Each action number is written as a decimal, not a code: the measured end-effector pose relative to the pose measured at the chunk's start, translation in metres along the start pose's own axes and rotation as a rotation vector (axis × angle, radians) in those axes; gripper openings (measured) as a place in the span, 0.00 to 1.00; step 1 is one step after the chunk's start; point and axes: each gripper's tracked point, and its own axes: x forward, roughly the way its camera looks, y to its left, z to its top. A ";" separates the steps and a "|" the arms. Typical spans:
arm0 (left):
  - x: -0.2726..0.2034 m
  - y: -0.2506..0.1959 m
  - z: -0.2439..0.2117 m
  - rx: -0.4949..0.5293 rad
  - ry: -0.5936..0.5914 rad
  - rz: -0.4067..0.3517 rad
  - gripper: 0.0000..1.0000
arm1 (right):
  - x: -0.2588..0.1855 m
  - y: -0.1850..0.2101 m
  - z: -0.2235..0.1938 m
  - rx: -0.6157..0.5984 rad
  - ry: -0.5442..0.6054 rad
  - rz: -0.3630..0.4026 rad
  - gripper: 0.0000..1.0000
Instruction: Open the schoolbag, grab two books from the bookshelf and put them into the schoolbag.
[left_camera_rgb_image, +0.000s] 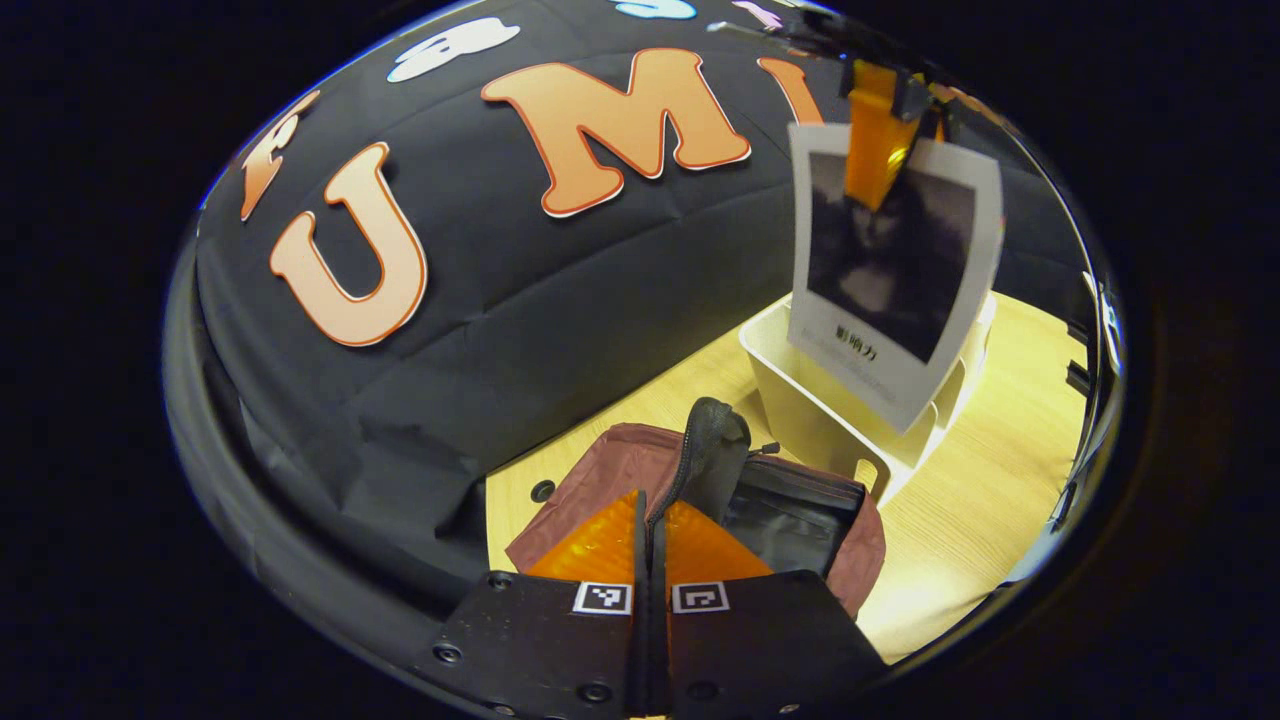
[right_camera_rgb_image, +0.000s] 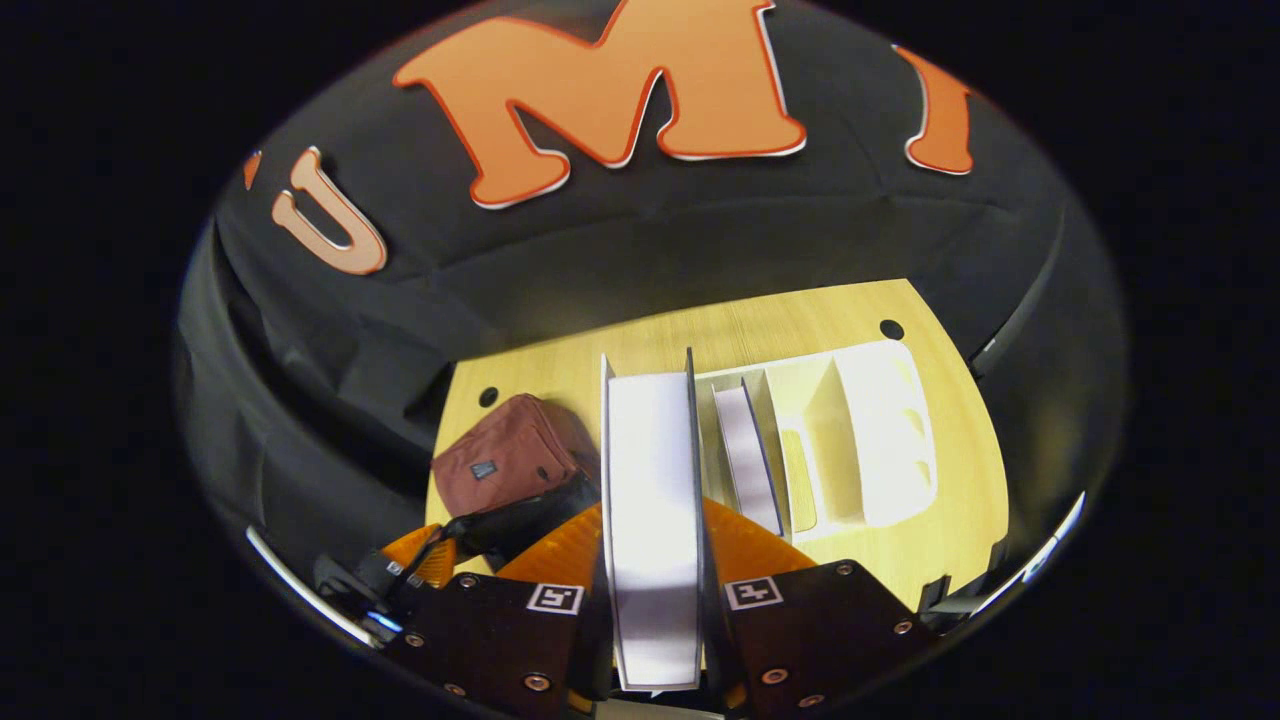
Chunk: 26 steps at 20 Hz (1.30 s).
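Currently the step in hand is carrying the first book to the bag; the right gripper (right_camera_rgb_image: 652, 560) has its fingers closed on a white book (right_camera_rgb_image: 652, 500) held edge-on, spine toward the camera, lifted clear of the white bookshelf (right_camera_rgb_image: 880, 430); in the left gripper view the same book (left_camera_rgb_image: 890, 270) hangs in the air above the bookshelf (left_camera_rgb_image: 800, 390), pinched from above by the right gripper (left_camera_rgb_image: 875, 140); left gripper (left_camera_rgb_image: 650, 540) has its fingers shut tight on the black zipper edge (left_camera_rgb_image: 705, 450) of the schoolbag (left_camera_rgb_image: 610, 470), holding the flap up so the mouth gapes and the dark lining shows; bag already unzipped, judged from that.

Schoolbag (right_camera_rgb_image: 505, 465) sits on the wooden table (right_camera_rgb_image: 800, 320), just beside the bookshelf, on the side toward the booth wall's corner.

Next move, as a judgement: swing the held book sideways over the open mouth, lower it in edge-first, release; left hand should keep the flap lifted so the opening doesn't collapse; then go back for the second book.

Counts: books seen, two, one in the grip, one standing (right_camera_rgb_image: 745, 455) in a bookshelf slot; bookshelf, one, several compartments, the rest look empty; schoolbag, one; grippers, two; books inside the bag, none that I can tell.
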 end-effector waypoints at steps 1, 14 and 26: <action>0.002 0.000 -0.001 -0.005 0.002 -0.007 0.01 | -0.016 -0.004 -0.006 0.022 -0.028 0.023 0.37; 0.001 -0.009 0.020 -0.032 0.004 -0.095 0.00 | 0.001 0.004 -0.156 0.626 -0.149 0.461 0.36; -0.020 -0.033 0.023 -0.008 -0.015 -0.179 0.01 | 0.149 0.081 -0.182 0.897 -0.185 0.491 0.36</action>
